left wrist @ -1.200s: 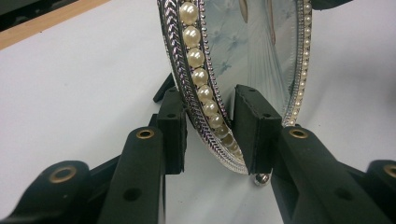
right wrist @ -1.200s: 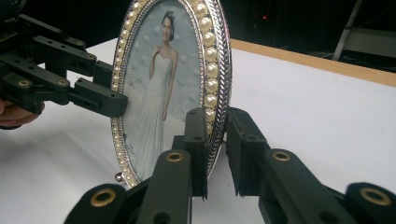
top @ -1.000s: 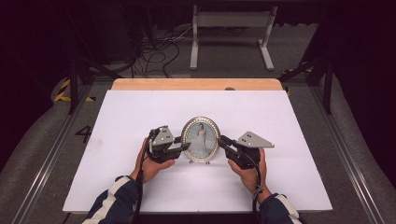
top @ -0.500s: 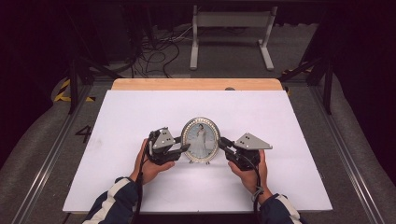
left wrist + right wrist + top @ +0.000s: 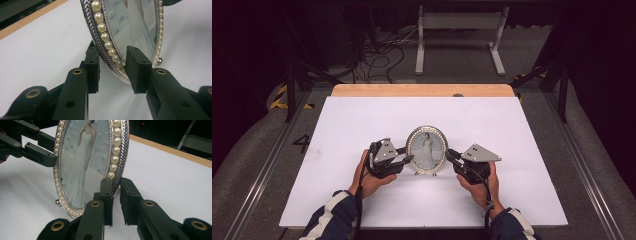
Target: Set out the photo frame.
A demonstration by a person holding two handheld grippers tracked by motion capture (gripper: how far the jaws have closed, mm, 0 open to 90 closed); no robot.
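Nearest the person, two hands in striped sleeves come in over the front of the white table, each holding a gripper. The left gripper sits just left of an oval picture frame, and in the left gripper view its pads straddle the frame's pearl-trimmed rim, one in front and one behind; the rim runs between them, but I cannot tell whether they press on it. The right gripper is just right of the frame. In the right gripper view its jaws pinch the frame's braided silver edge. The frame stands upright between the two grippers, toward the front middle of the table, with the wooden strip well beyond it.
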